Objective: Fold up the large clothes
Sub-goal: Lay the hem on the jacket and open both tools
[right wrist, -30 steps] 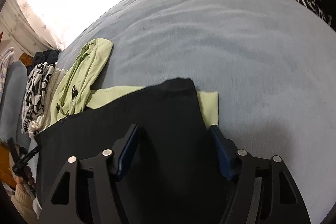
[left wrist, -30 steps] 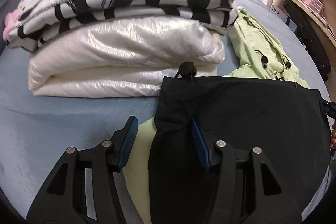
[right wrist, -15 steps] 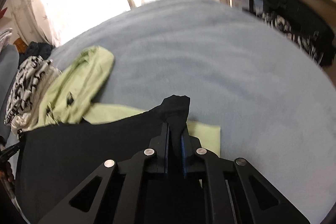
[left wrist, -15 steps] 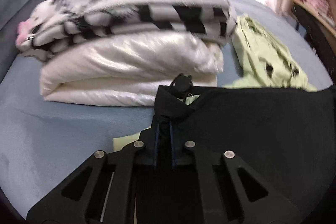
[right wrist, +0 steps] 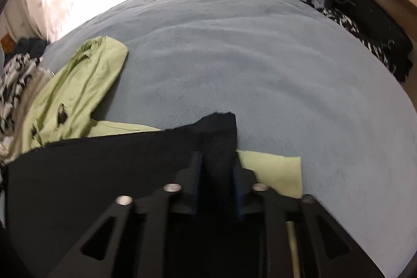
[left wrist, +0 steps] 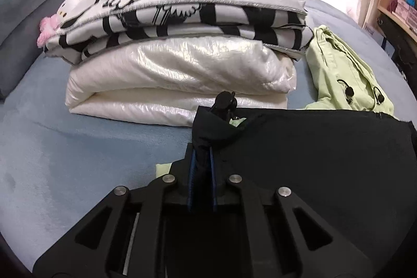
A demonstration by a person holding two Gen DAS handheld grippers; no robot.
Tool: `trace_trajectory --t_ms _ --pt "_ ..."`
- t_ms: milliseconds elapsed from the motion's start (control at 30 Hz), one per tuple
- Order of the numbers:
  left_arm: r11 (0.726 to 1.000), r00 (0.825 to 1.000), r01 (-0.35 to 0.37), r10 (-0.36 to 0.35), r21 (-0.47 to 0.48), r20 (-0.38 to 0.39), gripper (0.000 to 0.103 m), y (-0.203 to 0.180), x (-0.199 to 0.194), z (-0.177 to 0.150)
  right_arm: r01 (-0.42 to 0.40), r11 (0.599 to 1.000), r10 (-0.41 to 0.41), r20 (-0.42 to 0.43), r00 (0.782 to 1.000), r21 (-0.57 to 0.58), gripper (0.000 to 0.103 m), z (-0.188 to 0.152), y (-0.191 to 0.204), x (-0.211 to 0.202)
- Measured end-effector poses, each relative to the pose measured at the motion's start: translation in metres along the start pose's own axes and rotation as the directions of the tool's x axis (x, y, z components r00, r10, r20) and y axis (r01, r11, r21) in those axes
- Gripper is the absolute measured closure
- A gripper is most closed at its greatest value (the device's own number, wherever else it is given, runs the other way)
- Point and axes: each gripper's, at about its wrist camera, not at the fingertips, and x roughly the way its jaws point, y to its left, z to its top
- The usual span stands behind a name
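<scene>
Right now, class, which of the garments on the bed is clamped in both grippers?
The black garment: the left gripper and right gripper each hold a corner. The light green jacket lies loose, and the white jacket and black-and-white top sit stacked.

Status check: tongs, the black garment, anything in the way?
Left tongs shut on black garment. Right tongs opening, garment corner between. Green jacket underneath.

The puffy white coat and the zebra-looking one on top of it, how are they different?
The white coat is plain, shiny and puffy; the black-and-white garment is flatter and covered in bold cartoon print. The white coat lies at the bottom on the blue bed cover; the printed one rests on it and overhangs its sides. Both are folded in one stack.
</scene>
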Motion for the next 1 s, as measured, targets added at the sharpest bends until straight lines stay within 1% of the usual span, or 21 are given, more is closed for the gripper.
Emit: trace_trajectory --t_ms 33,67,133,200,300,400,433,467,500,567,633,667,700,733,767,833,867,900,933,967,1000 --pt "1.0 1.0 -0.007 0.007 0.006 -0.007 0.092 -0.001 -0.006 0.001 0.006 1.0 -0.006 0.017 1.0 0.003 0.052 -0.002 0.0 -0.011" --pt "1.0 1.0 -0.012 0.012 0.009 -0.007 0.088 -0.001 -0.013 0.003 0.01 1.0 -0.01 0.032 0.999 0.002 0.049 -0.004 0.0 -0.021" --pt "1.0 1.0 -0.021 0.021 0.015 0.014 0.086 -0.005 -0.031 0.003 -0.005 1.0 0.006 0.075 0.997 -0.02 0.049 -0.008 0.002 -0.05" --pt "0.999 0.999 -0.016 0.015 0.028 0.045 0.086 -0.013 -0.051 0.001 -0.042 0.999 0.045 0.102 0.994 -0.031 0.049 -0.012 0.002 -0.075" --pt "1.0 0.999 0.024 -0.024 0.007 0.049 0.086 -0.029 -0.076 -0.008 -0.086 0.994 0.094 0.124 0.988 -0.066 0.049 -0.025 0.021 -0.106" --pt "0.996 0.996 0.092 -0.092 -0.018 0.007 0.086 -0.058 -0.095 -0.025 -0.172 0.977 0.184 0.088 0.979 -0.126 0.049 -0.047 0.055 -0.127" --pt "0.993 0.993 0.118 -0.118 -0.029 -0.013 0.086 -0.071 -0.097 -0.034 -0.218 0.967 0.228 0.063 0.972 -0.135 0.049 -0.054 0.066 -0.129" --pt "0.986 0.986 0.161 -0.163 -0.044 -0.039 0.086 -0.087 -0.099 -0.048 -0.279 0.949 0.286 0.025 0.958 -0.143 0.049 -0.066 0.081 -0.131" --pt "0.982 0.982 0.181 -0.183 -0.047 -0.051 0.086 -0.097 -0.099 -0.057 -0.333 0.93 0.335 -0.013 0.942 -0.155 0.049 -0.079 0.097 -0.132" --pt "0.979 0.977 0.2 -0.202 -0.034 -0.075 0.086 -0.126 -0.098 -0.084 -0.406 0.897 0.4 -0.067 0.914 -0.175 0.049 -0.106 0.122 -0.134" --pt "0.981 0.975 0.196 -0.196 -0.01 -0.105 0.086 -0.148 -0.093 -0.107 -0.455 0.866 0.439 -0.119 0.89 -0.208 0.049 -0.131 0.146 -0.132" --pt "0.987 0.982 0.163 -0.161 0.013 -0.099 0.086 -0.156 -0.091 -0.118 -0.453 0.862 0.432 -0.135 0.892 -0.23 0.049 -0.143 0.153 -0.131" --pt "0.991 0.99 0.128 -0.124 0.045 -0.071 0.086 -0.161 -0.092 -0.126 -0.441 0.861 0.416 -0.15 0.897 -0.251 0.049 -0.153 0.159 -0.128" --pt "0.992 0.994 0.099 -0.096 0.078 -0.047 0.086 -0.164 -0.093 -0.132 -0.414 0.866 0.38 -0.167 0.91 -0.28 0.049 -0.163 0.162 -0.123" --pt "0.993 0.996 0.081 -0.078 0.082 -0.045 0.086 -0.162 -0.093 -0.133 -0.394 0.871 0.356 -0.174 0.918 -0.295 0.049 -0.171 0.161 -0.118" --pt "0.996 0.996 0.075 -0.072 0.056 -0.057 0.086 -0.148 -0.09 -0.132 -0.332 0.879 0.299 -0.146 0.943 -0.342 0.049 -0.18 0.147 -0.114" --pt "0.997 0.996 0.071 -0.069 0.033 -0.062 0.086 -0.137 -0.09 -0.13 -0.316 0.883 0.287 -0.135 0.949 -0.346 0.05 -0.18 0.139 -0.111" --pt "0.999 0.997 0.039 -0.039 0.011 -0.061 0.086 -0.126 -0.09 -0.129 -0.272 0.902 0.249 -0.11 0.962 -0.335 0.05 -0.179 0.122 -0.112" --pt "1.0 0.998 0.016 -0.017 -0.01 -0.063 0.086 -0.115 -0.09 -0.13 -0.25 0.916 0.231 -0.095 0.968 -0.314 0.05 -0.176 0.104 -0.114" --pt "0.999 0.997 0.02 -0.023 -0.045 -0.067 0.086 -0.101 -0.091 -0.131 -0.26 0.92 0.243 -0.092 0.966 -0.292 0.06 -0.173 0.089 -0.114" --pt "0.998 0.998 0.011 -0.015 -0.066 -0.067 0.086 -0.091 -0.092 -0.133 -0.238 0.934 0.224 -0.084 0.971 -0.266 0.063 -0.171 0.07 -0.116"
